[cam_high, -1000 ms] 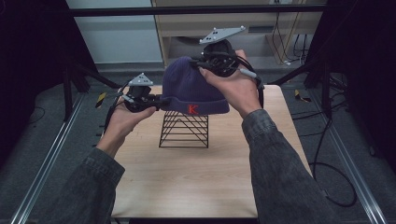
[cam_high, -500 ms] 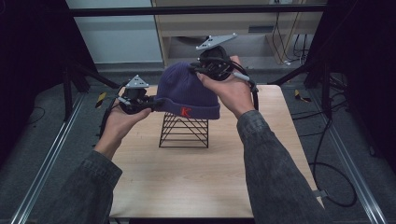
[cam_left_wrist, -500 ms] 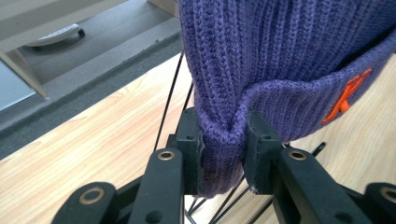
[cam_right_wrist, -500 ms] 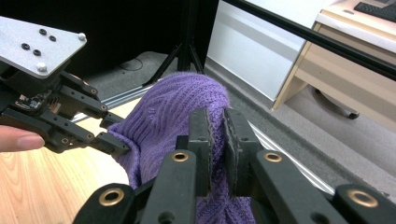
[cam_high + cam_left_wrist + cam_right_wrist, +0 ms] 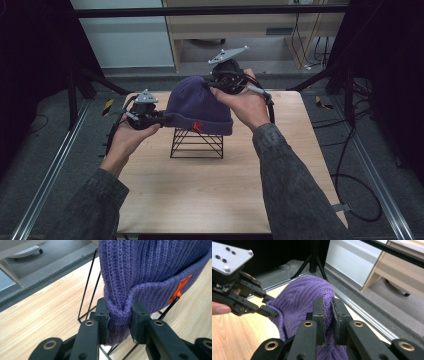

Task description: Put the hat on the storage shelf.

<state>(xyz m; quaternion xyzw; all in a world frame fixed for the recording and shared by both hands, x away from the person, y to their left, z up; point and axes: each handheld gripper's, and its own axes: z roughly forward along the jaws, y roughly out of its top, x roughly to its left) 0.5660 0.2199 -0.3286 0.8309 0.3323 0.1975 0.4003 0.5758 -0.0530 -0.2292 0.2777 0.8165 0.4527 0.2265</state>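
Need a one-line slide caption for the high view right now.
Both grippers, left and right, pinch a purple knit beanie over a black wire stand on the wooden table.

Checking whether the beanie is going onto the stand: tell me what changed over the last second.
The purple beanie, pinched by the left tool at its cuff and the right tool near its crown, has come down onto the black wire stand. Both grips, the stand and the wooden table stayed as they were.

Purple beanie (image 5: 197, 107) draped over black wire stand (image 5: 197, 144) at centre of wooden table (image 5: 210, 195). Left gripper (image 5: 162, 119) clamped on cuff at its left edge; right gripper (image 5: 210, 84) pinching crown at upper centre.
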